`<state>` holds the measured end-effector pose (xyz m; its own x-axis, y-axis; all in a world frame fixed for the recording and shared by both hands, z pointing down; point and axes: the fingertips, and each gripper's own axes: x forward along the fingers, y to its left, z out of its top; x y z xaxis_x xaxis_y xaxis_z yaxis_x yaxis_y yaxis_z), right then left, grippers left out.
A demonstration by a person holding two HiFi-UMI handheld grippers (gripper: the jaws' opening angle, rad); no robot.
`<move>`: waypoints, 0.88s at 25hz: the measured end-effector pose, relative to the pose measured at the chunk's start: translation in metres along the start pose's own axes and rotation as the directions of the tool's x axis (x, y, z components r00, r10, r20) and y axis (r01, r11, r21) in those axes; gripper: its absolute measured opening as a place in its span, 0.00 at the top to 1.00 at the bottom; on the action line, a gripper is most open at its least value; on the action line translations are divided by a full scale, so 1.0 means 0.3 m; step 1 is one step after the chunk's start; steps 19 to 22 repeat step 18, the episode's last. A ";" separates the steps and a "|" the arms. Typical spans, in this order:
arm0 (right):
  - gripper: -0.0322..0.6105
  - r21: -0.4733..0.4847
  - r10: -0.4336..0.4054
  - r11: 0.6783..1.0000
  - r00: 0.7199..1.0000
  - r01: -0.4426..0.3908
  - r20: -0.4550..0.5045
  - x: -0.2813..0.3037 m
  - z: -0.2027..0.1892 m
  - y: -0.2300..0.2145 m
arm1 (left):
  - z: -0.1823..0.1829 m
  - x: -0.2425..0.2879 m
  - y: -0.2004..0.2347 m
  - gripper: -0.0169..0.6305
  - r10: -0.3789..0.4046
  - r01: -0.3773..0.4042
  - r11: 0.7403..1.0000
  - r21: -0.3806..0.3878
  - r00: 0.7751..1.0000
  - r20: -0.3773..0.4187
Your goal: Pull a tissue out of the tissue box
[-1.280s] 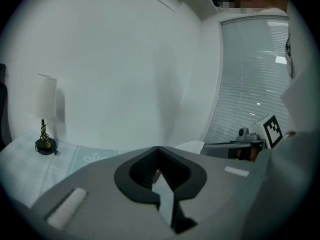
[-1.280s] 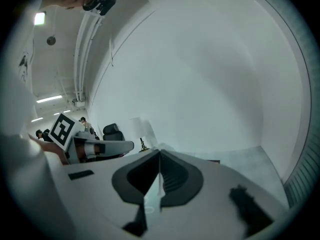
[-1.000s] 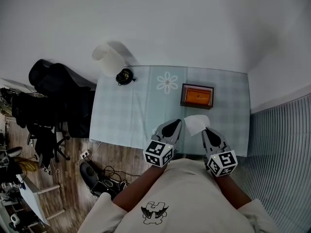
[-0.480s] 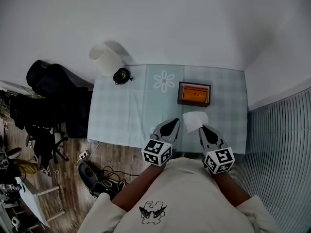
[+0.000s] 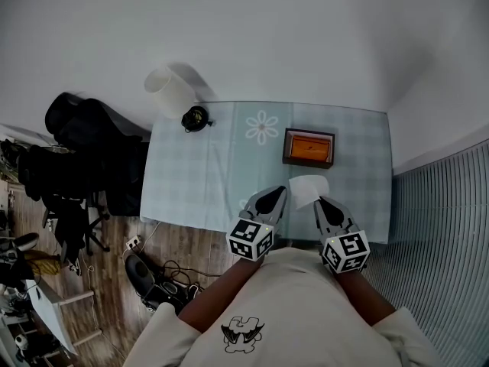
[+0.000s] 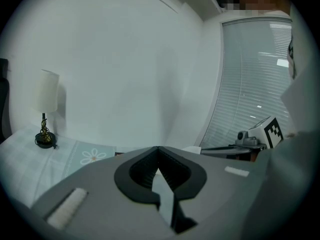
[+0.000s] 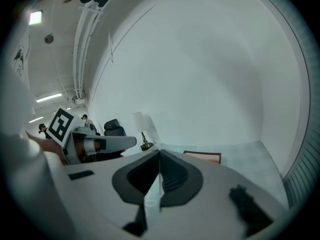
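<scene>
The tissue box (image 5: 309, 148), dark brown with an orange top, stands on the pale checked tablecloth (image 5: 206, 174); it also shows past the jaws in the right gripper view (image 7: 202, 157). A loose white tissue (image 5: 308, 189) lies on the cloth in front of the box, between the two gripper tips. My left gripper (image 5: 280, 190) points at the tissue's left edge, its jaws shut and empty (image 6: 158, 147). My right gripper (image 5: 318, 199) sits at the tissue's near right corner, jaws shut (image 7: 160, 151). Whether it pinches that corner I cannot tell.
A white-shaded lamp (image 5: 172, 92) on a black base (image 5: 195, 118) stands at the table's far left corner. A daisy print (image 5: 262, 129) marks the cloth. Black chairs (image 5: 84, 140) and cables (image 5: 164, 277) fill the floor at left. Ribbed blinds (image 5: 435, 228) run along the right.
Both grippers, the tissue and the box keep their places; only the head view shifts slightly.
</scene>
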<state>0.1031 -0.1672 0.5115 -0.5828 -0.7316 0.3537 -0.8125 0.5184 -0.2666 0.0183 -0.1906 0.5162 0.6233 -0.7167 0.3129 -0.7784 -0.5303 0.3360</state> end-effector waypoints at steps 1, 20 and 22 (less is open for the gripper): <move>0.93 0.000 -0.001 1.000 1.000 0.001 0.000 -0.002 0.000 -0.001 | -0.002 0.000 -0.001 0.96 0.001 -0.001 1.000 -0.001 1.000 0.000; 0.93 0.006 -0.019 1.000 1.000 0.019 0.001 -0.035 -0.002 -0.005 | -0.007 -0.014 -0.025 0.96 0.000 0.000 1.000 -0.012 1.000 0.003; 0.93 0.006 -0.019 1.000 1.000 0.019 0.001 -0.035 -0.002 -0.005 | -0.007 -0.014 -0.025 0.96 0.000 0.000 1.000 -0.012 1.000 0.003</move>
